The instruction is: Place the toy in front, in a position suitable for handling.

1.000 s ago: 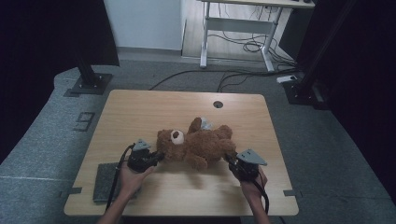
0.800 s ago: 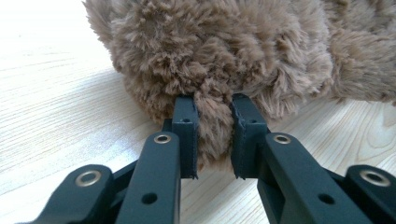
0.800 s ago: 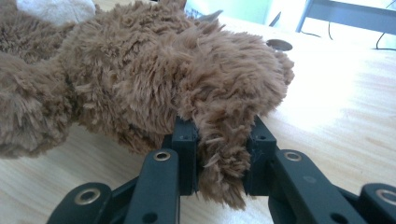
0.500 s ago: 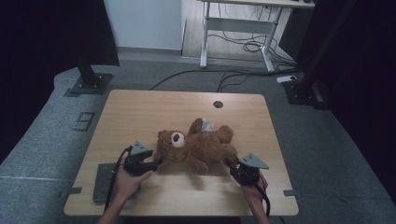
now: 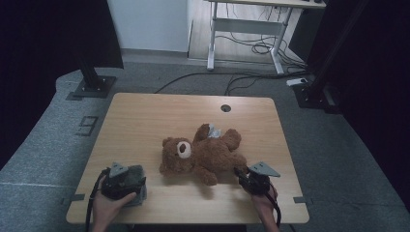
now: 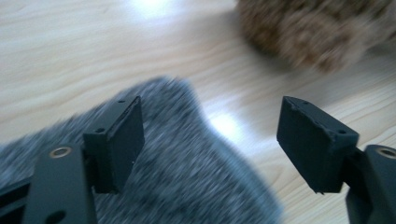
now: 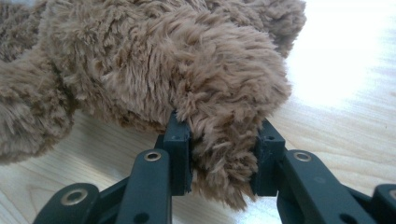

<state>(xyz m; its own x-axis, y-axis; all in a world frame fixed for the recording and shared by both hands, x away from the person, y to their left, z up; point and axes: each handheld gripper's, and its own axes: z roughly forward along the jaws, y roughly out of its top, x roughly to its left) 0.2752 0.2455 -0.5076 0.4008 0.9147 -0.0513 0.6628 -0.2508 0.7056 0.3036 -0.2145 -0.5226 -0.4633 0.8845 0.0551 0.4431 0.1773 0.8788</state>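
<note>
- Teddy bear (image 5: 203,154) lies mid-table, long axis running left to right, head toward left gripper (image 5: 126,180)
- Right gripper (image 7: 219,163) clamped on bear's leg, nearer hand
- Left gripper jaws just opened wide, nothing between them, grey cloth (image 6: 196,186) under them, bear well off to its right

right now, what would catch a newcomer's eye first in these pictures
The brown teddy bear lying in the middle of the wooden table stands out first. The right gripper is clamped on one of its furry paws near the table's front edge. At the front left, the left gripper stands open above a grey fuzzy cloth.
</note>
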